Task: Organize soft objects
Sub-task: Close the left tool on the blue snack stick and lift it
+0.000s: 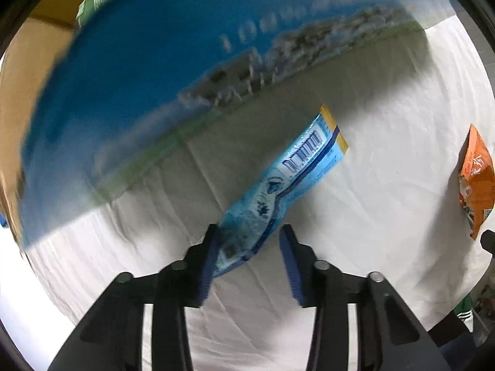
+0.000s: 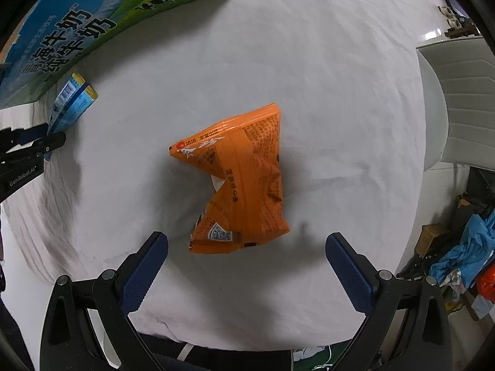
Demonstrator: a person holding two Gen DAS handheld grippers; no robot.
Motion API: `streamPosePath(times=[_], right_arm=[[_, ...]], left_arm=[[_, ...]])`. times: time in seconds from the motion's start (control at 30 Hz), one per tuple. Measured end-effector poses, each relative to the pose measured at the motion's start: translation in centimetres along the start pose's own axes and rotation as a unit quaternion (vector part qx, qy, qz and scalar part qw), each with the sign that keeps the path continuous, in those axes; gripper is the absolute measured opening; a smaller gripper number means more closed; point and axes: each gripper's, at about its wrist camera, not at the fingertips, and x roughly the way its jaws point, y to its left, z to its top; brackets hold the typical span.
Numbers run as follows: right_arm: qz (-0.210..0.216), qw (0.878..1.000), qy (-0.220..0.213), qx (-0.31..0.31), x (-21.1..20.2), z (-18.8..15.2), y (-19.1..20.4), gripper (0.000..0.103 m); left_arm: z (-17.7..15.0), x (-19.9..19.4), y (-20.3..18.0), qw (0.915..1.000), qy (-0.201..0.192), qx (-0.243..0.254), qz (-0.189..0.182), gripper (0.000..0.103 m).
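A light blue snack packet [image 1: 284,182] with a yellow end lies on the white cloth, its near end between the open fingers of my left gripper [image 1: 250,241], against the left pad. It also shows in the right wrist view [image 2: 69,105], with the left gripper [image 2: 46,139] at its end. An orange crumpled snack bag [image 2: 241,182] lies on the cloth just ahead of my right gripper [image 2: 247,244], which is wide open and empty. The orange bag shows at the right edge of the left wrist view [image 1: 476,182].
A large blue and green milk carton box [image 1: 139,77] stands at the far side of the cloth, also seen in the right wrist view [image 2: 77,31]. A white chair [image 2: 458,102] and clutter on the floor [image 2: 464,253] lie to the right, past the table edge.
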Motion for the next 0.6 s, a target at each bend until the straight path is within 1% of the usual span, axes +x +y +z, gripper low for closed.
streamPosePath(times=[0.03,0.2,0.27,0.33,0.37,0.4,0.47,0.6], right_arm=[[0.01,1.0,-0.006,0.005,0.0,0.0,-0.1,0.103],[0.016,1.0,-0.009,0.006,0.0,-0.3,-0.4,0.103],[0.017,1.0,-0.008,0.005,0.1,-0.3,-0.3,0.103],[0.019,1.0,-0.006,0.005,0.4,-0.2,-0.3,0.103],[0.02,1.0,-0.006,0.005,0.5,-0.1,-0.3,0.103],[0.021,1.0,-0.006,0.005,0.6,-0.1,-0.3,0.103],[0.024,1.0,-0.006,0.006,0.7,0.2,-0.3,0.103],[0.025,1.0,-0.009,0.003,0.7,0.4,-0.1,0.103]], left_arm=[[-0.1,0.0,0.0,0.9999,0.004,-0.008,-0.005,0.034],[-1.0,0.3,0.3,0.9971,0.017,-0.051,-0.054,0.033],[-1.2,0.5,0.5,0.9936,0.028,-0.071,-0.084,0.033],[-1.6,1.1,0.3,0.9878,0.049,-0.088,-0.119,0.033],[-1.8,1.5,0.0,0.9856,0.059,-0.093,-0.128,0.033],[-2.0,1.9,0.0,0.9854,0.061,-0.094,-0.128,0.033],[-1.9,2.6,-0.5,0.9895,0.065,-0.086,-0.096,0.034],[-0.7,2.6,-3.6,0.9955,0.052,-0.06,-0.052,0.034]])
